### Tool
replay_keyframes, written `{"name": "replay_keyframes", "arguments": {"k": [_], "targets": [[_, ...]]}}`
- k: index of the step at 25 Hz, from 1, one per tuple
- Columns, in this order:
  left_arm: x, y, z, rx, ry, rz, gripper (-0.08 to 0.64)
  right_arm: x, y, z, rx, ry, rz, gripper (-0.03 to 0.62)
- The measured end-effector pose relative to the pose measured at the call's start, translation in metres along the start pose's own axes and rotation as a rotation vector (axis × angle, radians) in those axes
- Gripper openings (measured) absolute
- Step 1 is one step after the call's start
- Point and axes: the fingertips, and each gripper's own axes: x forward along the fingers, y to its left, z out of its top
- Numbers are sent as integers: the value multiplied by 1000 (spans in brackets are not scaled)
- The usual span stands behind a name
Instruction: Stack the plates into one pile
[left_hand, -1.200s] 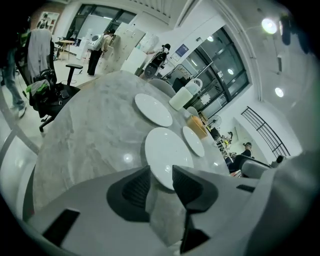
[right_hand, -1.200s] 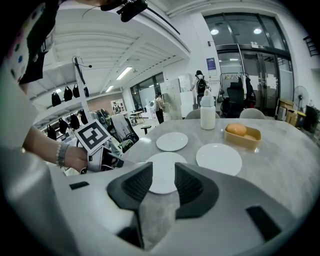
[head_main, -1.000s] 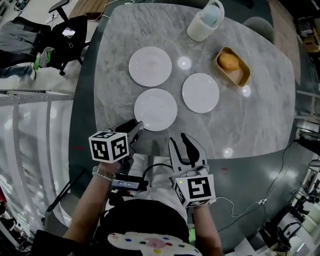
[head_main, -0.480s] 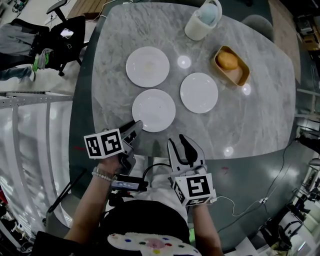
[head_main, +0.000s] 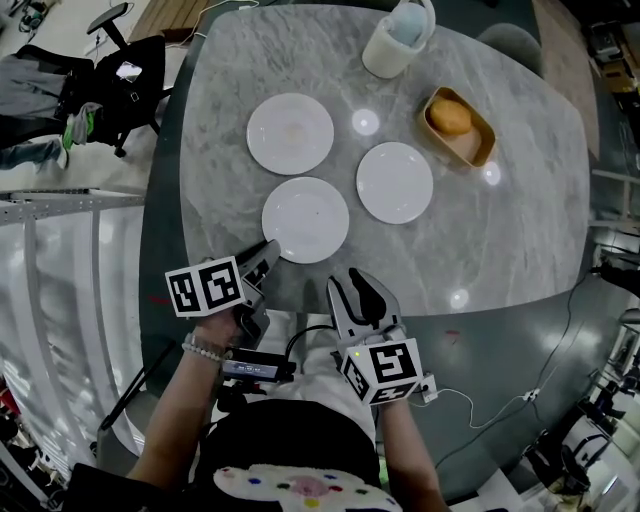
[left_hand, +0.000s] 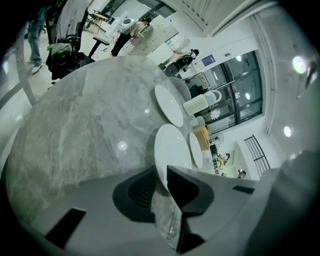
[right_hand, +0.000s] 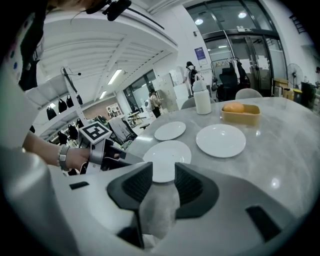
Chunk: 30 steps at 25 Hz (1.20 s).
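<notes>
Three white plates lie flat and apart on the marble tabletop (head_main: 520, 230), none yet stacked. The near plate (head_main: 305, 219) is the one being worked on. A second plate (head_main: 290, 133) lies beyond the near plate and slightly left, and a third plate (head_main: 394, 182) lies to the near plate's right. Neither touches it.

The plates look like glazed ceramic, so they are probably stiff, fairly light, smooth enough to slip, and likely to chip if dropped or knocked together. A plate lying flat offers only its thin raised rim to hold. One jaw would have to go over the lip and the other under it, and the plate may tilt once lifted.

The left gripper (head_main: 268, 252) is at the near plate's closest edge, rolled onto its side. Its jaws have just been closing and now stand at a narrow gap, with the rim running between them. I cannot see the pads firmly pressed on the rim, so I judge the plate is not yet held.

The right gripper (head_main: 352, 290) hangs on the person's side of the near plate, short of it. Its jaws are moderately wide with nothing between them, and they touch nothing.

Farther out, a white jug (head_main: 393, 42) and a yellow dish (head_main: 458, 127) holding something orange stand well beyond the near plate, to its right.
</notes>
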Motion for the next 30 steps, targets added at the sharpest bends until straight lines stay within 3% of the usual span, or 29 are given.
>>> {"name": "replay_keyframes", "arguments": {"k": [8,16,20,30], "targets": [[-7,-13,6,21,-9,-43,51,15,9,-19,219,9,62,135],[-12,-30,12,30,-10,-85,41,36,28,-38,479,43,175,173],[-13,-34,11,38,-1,-91,40,44,32,-43,547,47,197,175],[-14,-36,4,34,15,-95,40,62,25,-49,940,-31,231,175]]}}
